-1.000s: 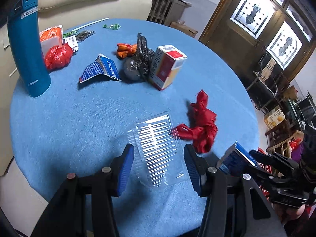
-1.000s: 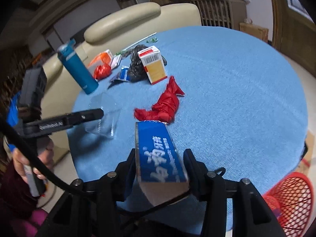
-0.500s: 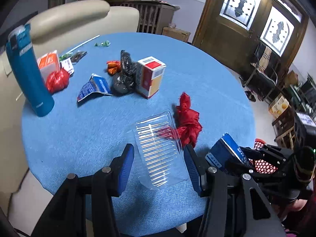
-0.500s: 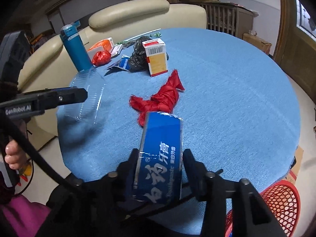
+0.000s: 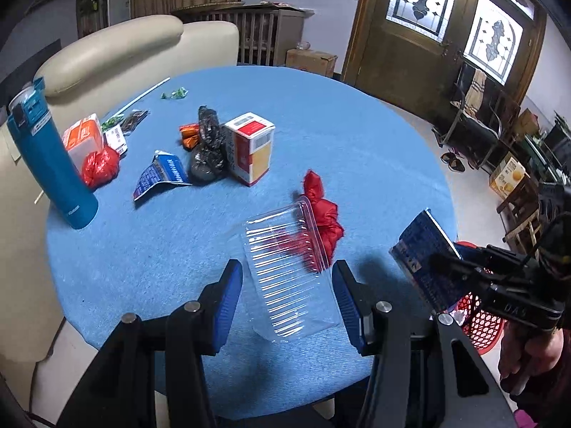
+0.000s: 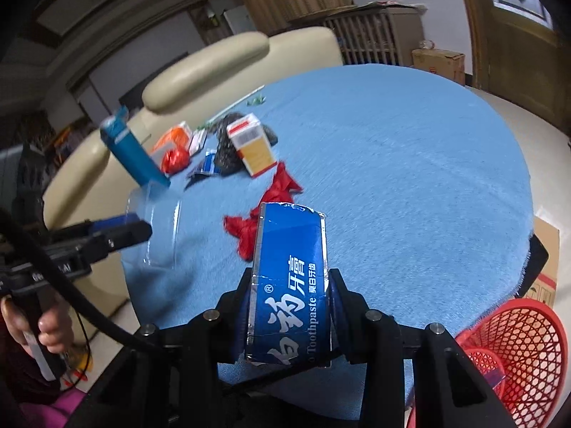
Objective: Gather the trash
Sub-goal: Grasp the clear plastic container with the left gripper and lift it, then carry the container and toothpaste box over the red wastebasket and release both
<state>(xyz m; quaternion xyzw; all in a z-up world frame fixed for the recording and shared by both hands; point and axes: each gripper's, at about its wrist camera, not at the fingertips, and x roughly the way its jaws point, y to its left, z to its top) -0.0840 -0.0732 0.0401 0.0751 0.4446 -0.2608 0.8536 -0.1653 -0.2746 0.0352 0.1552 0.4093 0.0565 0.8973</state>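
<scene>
A clear ribbed plastic container point(image 5: 285, 242) is held off the blue round table point(image 5: 374, 149) between the blue pads of my left gripper point(image 5: 287, 278), which is shut on it. Through it shows a crumpled red bag point(image 5: 324, 214) lying on the cloth. My right gripper point(image 6: 291, 281) is shut on a blue toothpaste box point(image 6: 291, 242), its pads pressing both sides, over the table's near edge. A red mesh basket point(image 6: 517, 349) stands on the floor at lower right. The left wrist view shows the toothpaste box point(image 5: 424, 249) at right, above the basket point(image 5: 481, 321).
At the table's far left lie a white, red and yellow carton point(image 5: 251, 146), a black bag point(image 5: 208, 153), a blue wrapper point(image 5: 160, 174), a small red bag point(image 5: 100, 166) and an orange pack point(image 5: 84, 135). A tall blue bottle point(image 5: 50, 157) stands there. A cream sofa point(image 5: 107, 50) is behind.
My left gripper has risen and drawn back with the clear container. The right gripper's jaws have squeezed closer on the toothpaste box, which has turned straighter between them.
</scene>
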